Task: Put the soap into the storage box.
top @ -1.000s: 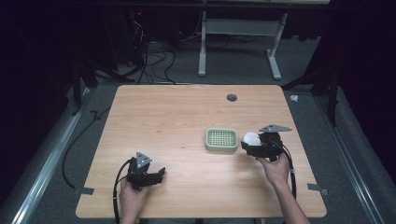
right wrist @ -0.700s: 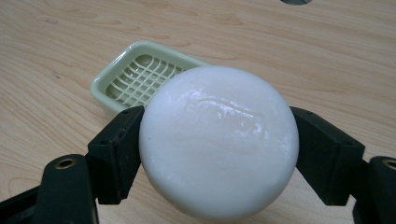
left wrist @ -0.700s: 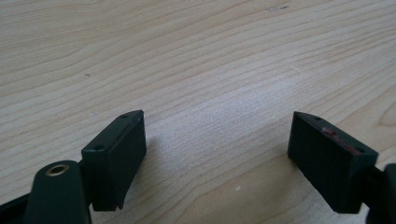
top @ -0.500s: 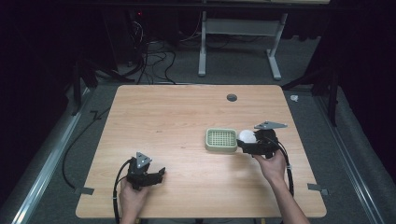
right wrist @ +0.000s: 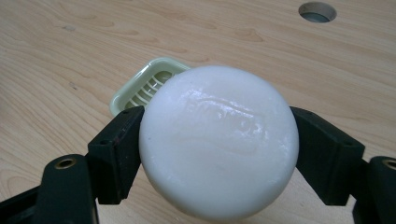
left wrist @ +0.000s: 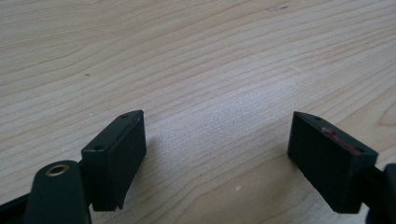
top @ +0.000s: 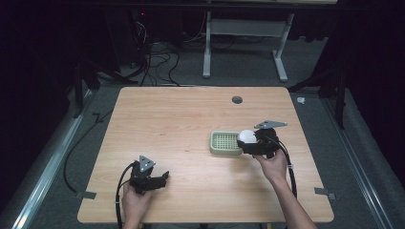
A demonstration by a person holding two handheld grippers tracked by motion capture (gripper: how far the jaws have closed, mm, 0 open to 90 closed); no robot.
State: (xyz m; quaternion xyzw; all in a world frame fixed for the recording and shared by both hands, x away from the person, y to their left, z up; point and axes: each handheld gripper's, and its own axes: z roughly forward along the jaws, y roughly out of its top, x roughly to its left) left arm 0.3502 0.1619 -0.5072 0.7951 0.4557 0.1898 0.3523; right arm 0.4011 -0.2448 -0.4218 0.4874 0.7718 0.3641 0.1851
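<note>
The person's right gripper [top: 249, 144] pinches a white bar of soap [top: 247, 136], one black jaw pressed against each side of it, and holds it at the right-hand edge of the pale green soap dish [top: 224, 143], whether just above the rim or touching it I cannot tell. In the right gripper view the soap [right wrist: 218, 147] is a rounded oval cake, its broad embossed face turned up toward the camera and its longer axis running across from jaw to jaw, so the jaws bear on its two ends; the raised lettering on the face is too soft to read. Behind it in that view a corner of the slatted dish [right wrist: 140, 91] peeks out, lying flat on the wooden table [top: 181, 119], with its long side running across the table in the high view. A round cable hole [top: 237, 99] sits in the tabletop farther back, well apart from the dish. The left gripper [top: 165, 179] rests low near the front left of the table in the person's left hand [top: 135, 202], its jaws spread wide with bare wood between them in the left gripper view, well apart from the soap and dish.
</note>
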